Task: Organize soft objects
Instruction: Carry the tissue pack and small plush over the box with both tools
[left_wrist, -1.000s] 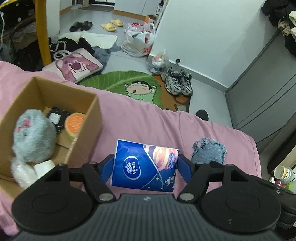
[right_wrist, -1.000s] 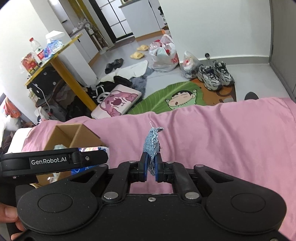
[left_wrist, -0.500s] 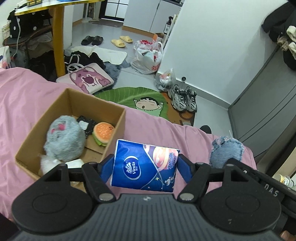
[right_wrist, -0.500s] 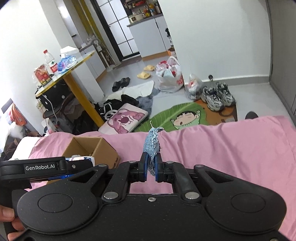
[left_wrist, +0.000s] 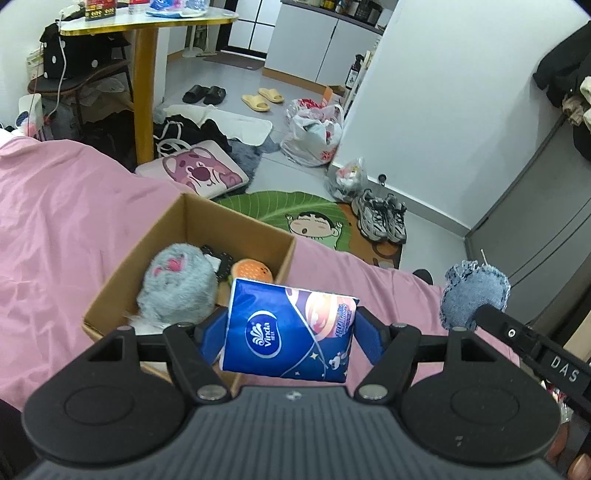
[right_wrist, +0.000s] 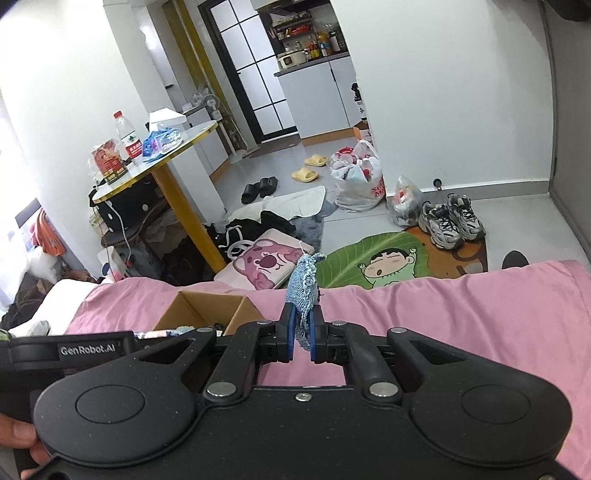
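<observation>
My left gripper (left_wrist: 290, 325) is shut on a blue Vinda tissue pack (left_wrist: 288, 330), held above the near right corner of an open cardboard box (left_wrist: 155, 236) on the pink bedspread (left_wrist: 55, 221). Inside the box lie a grey plush toy (left_wrist: 177, 288), an orange burger-shaped toy (left_wrist: 253, 273) and a black item. My right gripper (right_wrist: 302, 332) is shut on a frayed denim patch (right_wrist: 303, 288), which stands up between its blue pads. In the left wrist view that denim patch (left_wrist: 474, 293) hangs to the right of the tissue pack, off the box.
Beyond the bed's edge the floor holds a green cartoon rug (left_wrist: 295, 214), sneakers (left_wrist: 380, 218), plastic bags (left_wrist: 314, 133), slippers, a pink bear cushion (left_wrist: 195, 173) and a yellow-legged table (left_wrist: 147, 22). A grey cabinet (left_wrist: 546, 206) stands at the right. A hand (right_wrist: 18, 439) grips the left gripper.
Both grippers have risen and pulled back with their loads: the box now lies lower and more centred under the tissue pack, and more of the room shows. The denim patch is lifted off the bedspread.
</observation>
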